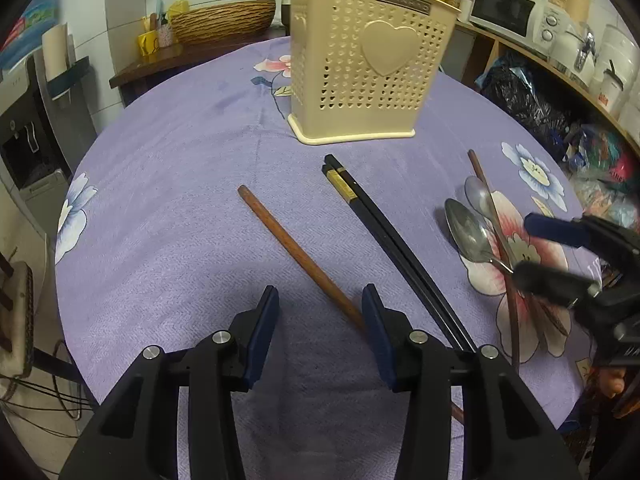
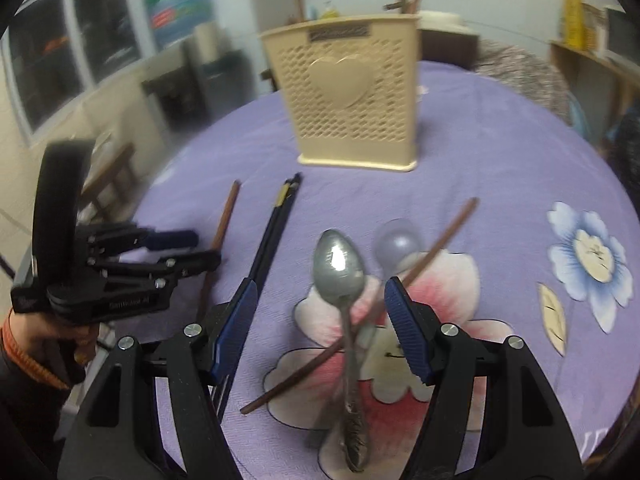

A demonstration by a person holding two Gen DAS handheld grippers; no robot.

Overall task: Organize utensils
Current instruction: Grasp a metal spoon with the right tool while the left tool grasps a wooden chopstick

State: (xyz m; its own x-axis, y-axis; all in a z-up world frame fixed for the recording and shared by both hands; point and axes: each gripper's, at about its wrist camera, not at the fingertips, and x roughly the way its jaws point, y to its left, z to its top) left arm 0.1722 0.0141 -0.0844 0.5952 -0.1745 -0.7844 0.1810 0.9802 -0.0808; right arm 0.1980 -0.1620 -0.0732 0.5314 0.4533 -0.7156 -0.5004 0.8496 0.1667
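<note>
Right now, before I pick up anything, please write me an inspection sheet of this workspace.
Surface: round table under a purple flowered cloth.
Job's things: cream holder upright at the far side; one brown chopstick, a black chopstick pair, two metal spoons crossed by another brown chopstick, all lying on the cloth.
Clutter: nothing seen on the table.
Grippers: left gripper open over the cloth, holding nothing; right gripper open above the spoons, holding nothing.
Cables: loose wires beside the table.
Surroundings: microwave, woven basket, water dispenser, shelf jars.
</note>
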